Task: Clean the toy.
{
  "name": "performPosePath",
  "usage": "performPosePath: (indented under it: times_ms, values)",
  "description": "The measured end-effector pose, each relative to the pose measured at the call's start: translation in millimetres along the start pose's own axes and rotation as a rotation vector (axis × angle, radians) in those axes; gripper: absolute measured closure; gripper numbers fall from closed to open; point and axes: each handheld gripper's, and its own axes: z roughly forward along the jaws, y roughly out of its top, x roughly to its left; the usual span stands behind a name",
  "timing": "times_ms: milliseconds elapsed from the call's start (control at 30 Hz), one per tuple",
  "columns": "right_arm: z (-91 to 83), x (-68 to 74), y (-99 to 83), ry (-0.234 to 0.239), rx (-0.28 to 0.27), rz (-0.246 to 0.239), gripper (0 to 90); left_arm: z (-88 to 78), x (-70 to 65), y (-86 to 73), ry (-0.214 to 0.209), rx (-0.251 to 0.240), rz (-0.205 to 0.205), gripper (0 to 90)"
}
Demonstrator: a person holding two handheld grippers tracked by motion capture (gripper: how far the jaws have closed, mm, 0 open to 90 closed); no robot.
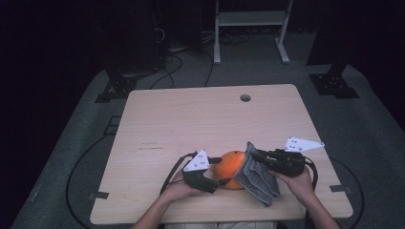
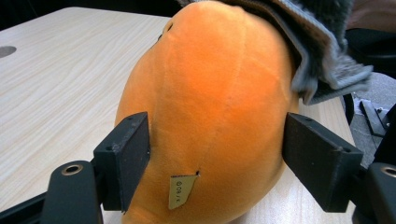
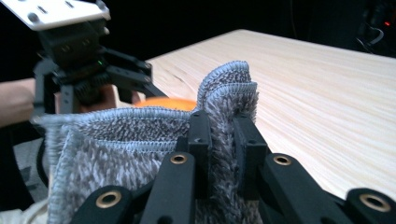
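Note:
An orange plush toy point(image 1: 230, 164) lies near the front edge of the wooden table point(image 1: 191, 119). My left gripper point(image 1: 220, 171) comes at it from the left. In the left gripper view its two pads point(image 2: 133, 154) sit against both sides of the plush toy point(image 2: 210, 84), which carries a small paper tag. My right gripper point(image 1: 252, 155) is shut on a fold of grey terry cloth point(image 1: 260, 179), which drapes over the right side of the toy. In the right gripper view the cloth point(image 3: 116, 154) is pinched between the fingers, and the right gripper point(image 3: 223, 126) faces the toy point(image 3: 163, 103) and the left gripper point(image 3: 137, 86) beyond it.
A round cable hole point(image 1: 245, 98) sits near the table's far edge. Bare wood stretches across the far and left parts of the table. On the floor beyond stand a white frame point(image 1: 250, 28) and dark stands with cables.

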Motion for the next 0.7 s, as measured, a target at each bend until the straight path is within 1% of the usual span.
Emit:
performPosePath:
  times_ms: [33, 133, 167, 233, 300, 367, 467, 500, 533, 567, 633, 667, 700]
  values:
    - [-1.8, -1.1, -1.4, -0.009, 0.006, -0.001, 79.0, -0.4, 0.3, -0.1, 0.004, 0.005, 0.0, 26.1]
    - [-8.1, -6.9, -7.6, -0.029, 0.026, 0.015, 79.1, -1.5, 1.2, -0.9, 0.014, 0.004, -0.005, 34.4]
    - [-8.7, -7.6, -8.5, -0.033, 0.035, 0.017, 79.1, -1.6, 1.5, -1.2, 0.014, 0.003, -0.007, 35.5]
    - [-10.6, -8.2, -10.2, -0.024, 0.039, 0.025, 79.2, -1.7, 1.5, -1.3, 0.015, 0.002, -0.009, 36.6]
    - [-12.8, -5.4, -8.7, -0.008, 0.029, 0.019, 79.2, -1.9, 2.0, -1.1, 0.021, -0.004, -0.013, 38.0]
    - [-15.7, 2.1, -3.1, 0.028, -0.004, 0.004, 79.2, -1.6, 3.4, 0.2, 0.03, -0.023, -0.034, 40.2]
    - [-15.8, 17.6, 10.0, 0.06, -0.043, -0.05, 79.2, -2.8, 3.1, 5.9, 0.047, -0.056, -0.067, 44.6]
    - [-15.4, 21.8, 13.9, 0.072, -0.056, -0.061, 79.2, -4.9, 1.9, 10.8, 0.049, -0.069, -0.06, 45.4]
    - [-14.2, 28.8, 20.7, 0.09, -0.072, -0.082, 79.2, -6.9, 0.3, 14.9, 0.056, -0.075, -0.046, 46.2]
    - [-12.9, 34.4, 26.0, 0.098, -0.079, -0.102, 79.2, -9.0, -0.9, 18.6, 0.058, -0.071, -0.035, 46.6]
    - [-7.8, 41.4, 34.3, 0.122, -0.084, -0.117, 79.1, -13.5, -3.3, 24.3, 0.052, -0.053, -0.024, 47.0]
    - [-2.6, 45.4, 38.9, 0.13, -0.081, -0.13, 79.2, -16.2, -4.5, 26.5, 0.048, -0.05, -0.019, 47.2]
    - [2.4, 47.8, 41.6, 0.128, -0.075, -0.14, 79.2, -18.9, -5.2, 28.3, 0.043, -0.051, -0.017, 47.4]
